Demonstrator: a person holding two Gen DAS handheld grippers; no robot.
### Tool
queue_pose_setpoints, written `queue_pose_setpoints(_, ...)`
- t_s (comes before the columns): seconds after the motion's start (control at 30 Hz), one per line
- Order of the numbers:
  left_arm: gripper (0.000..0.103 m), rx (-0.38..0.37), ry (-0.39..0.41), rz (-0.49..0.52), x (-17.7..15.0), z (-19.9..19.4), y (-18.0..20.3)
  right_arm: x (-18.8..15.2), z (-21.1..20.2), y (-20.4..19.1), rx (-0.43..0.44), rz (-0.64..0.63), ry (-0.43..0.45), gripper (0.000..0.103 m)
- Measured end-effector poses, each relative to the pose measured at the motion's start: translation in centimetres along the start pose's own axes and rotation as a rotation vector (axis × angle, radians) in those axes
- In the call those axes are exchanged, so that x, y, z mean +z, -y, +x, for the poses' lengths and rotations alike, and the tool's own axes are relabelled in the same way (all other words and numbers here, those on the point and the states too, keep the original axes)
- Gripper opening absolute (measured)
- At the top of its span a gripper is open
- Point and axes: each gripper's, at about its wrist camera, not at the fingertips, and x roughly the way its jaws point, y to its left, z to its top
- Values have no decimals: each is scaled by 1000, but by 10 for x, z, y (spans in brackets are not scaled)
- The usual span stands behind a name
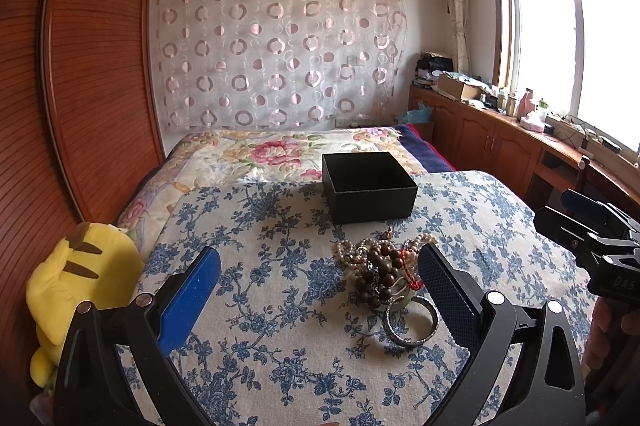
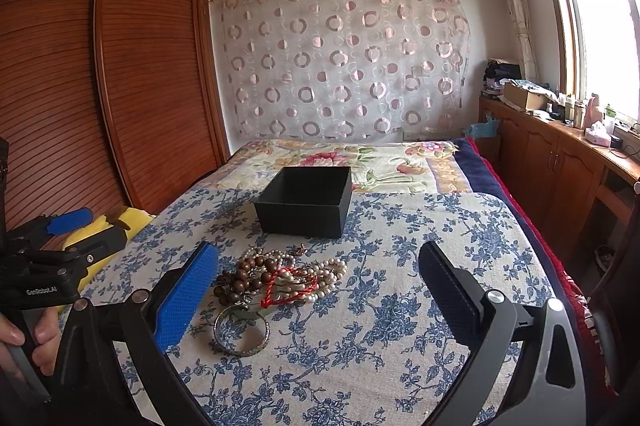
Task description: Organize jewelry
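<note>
A pile of jewelry (image 1: 380,266) lies on the blue-flowered cloth (image 1: 280,306): brown wooden beads (image 2: 240,278), pearl strands (image 2: 324,272), a red cord (image 2: 292,286) and a silver bangle (image 1: 410,322). An open, empty black box (image 1: 368,185) stands just behind the pile; it also shows in the right wrist view (image 2: 306,201). My left gripper (image 1: 320,266) is open and empty, with the pile by its right finger. My right gripper (image 2: 320,266) is open and empty, with the pile by its left finger.
A yellow plush toy (image 1: 76,290) lies at the cloth's left edge. A flowered quilt (image 1: 260,153) covers the bed behind the box. A wooden wardrobe (image 1: 92,65) stands on the left. Wooden cabinets (image 2: 560,161) with clutter run along the right under the window.
</note>
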Motion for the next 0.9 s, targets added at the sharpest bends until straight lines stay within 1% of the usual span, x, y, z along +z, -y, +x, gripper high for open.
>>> queue_pose_setpoints(0.53, 95, -3, -4, -1, 1, -6, 9, -1, 1, 0, 1, 1, 0, 101)
queue_pose_setpoints(0.57, 95, -6, -6, 1, -4, 3, 18, -1, 1, 0, 1, 1, 0, 101)
queue_pose_setpoints(0.6, 95, -7, -9, 1, -4, 3, 21, -1, 1, 1, 1, 2, 0, 101)
queue_pose_setpoints(0.8, 95, -16, -26, -2, -8, 6, 23, -2, 4, -8, 2, 2, -11, 101)
queue_pose_setpoints(0.83, 95, -20, -32, -3, -10, 8, 24, -3, 9, -15, 6, -1, -18, 101)
queue_pose_setpoints(0.9, 95, -28, -48, -5, -12, 12, 21, -5, 14, -14, 9, -4, -24, 101)
